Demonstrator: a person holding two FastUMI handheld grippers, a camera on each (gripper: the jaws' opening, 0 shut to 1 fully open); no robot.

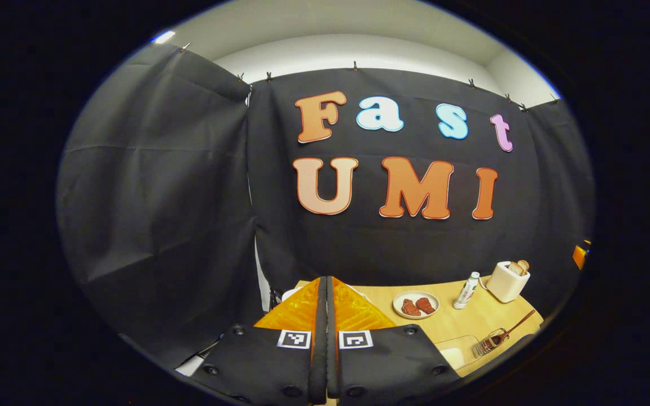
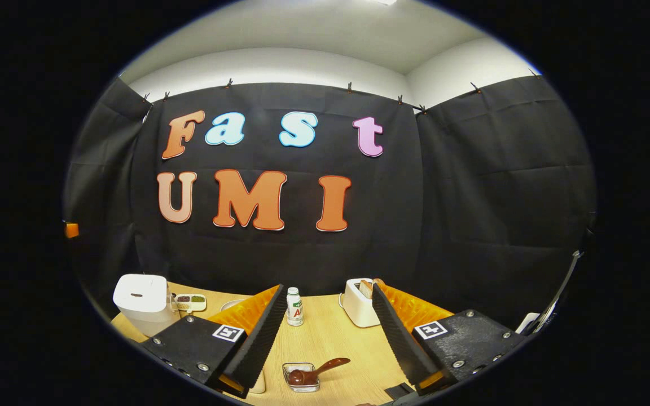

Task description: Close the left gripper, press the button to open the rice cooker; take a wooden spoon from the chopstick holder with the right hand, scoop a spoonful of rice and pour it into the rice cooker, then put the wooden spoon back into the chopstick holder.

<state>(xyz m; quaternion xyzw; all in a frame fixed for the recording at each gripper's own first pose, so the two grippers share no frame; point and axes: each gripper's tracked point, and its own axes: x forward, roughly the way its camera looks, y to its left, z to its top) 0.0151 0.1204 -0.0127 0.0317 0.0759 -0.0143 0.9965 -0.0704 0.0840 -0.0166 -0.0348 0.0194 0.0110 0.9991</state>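
Brown wooden spoon [image 2: 316, 372] is lying in a clear holder [image 2: 301, 376], between the wide-spread right gripper [image 2: 329, 332]; left gripper [image 1: 325, 299] is sitting pressed together; white boxy rice cooker [image 2: 141, 301] is standing left.

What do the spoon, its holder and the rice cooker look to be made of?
Wooden spoon: dark brown with a smooth sheen, probably stained or lacquered wood. Chopstick holder: see-through with a bright rim, seemingly clear plastic or glass; I cannot tell which. Rice cooker: matte white shell with rounded edges, likely plastic.
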